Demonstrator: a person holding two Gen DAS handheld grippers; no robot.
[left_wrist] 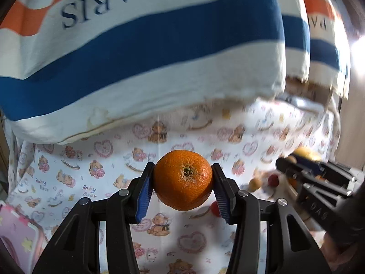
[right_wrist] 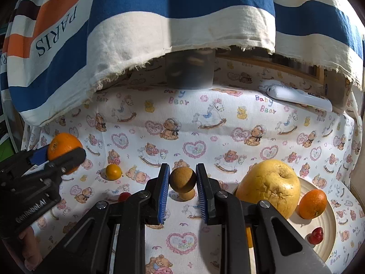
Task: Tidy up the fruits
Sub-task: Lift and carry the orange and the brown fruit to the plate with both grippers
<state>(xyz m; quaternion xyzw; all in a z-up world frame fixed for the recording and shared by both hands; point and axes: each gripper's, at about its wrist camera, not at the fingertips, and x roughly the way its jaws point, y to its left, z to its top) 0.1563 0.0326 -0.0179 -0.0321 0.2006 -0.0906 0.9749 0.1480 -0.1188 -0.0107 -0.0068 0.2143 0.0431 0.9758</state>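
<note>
Gripping an orange between its blue pads, the left claw holds it at frame centre, lifted clear of the bear-print table. The right claw sits clamped on a small brown round fruit at centre; a yellow pomelo rests on the plate at lower right.

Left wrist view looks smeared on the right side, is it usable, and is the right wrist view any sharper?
Left wrist: the held orange is sharp, the right edge motion-blurred with window glare. Right wrist: crisp throughout, the plate sunlit, hard shadows.
</note>
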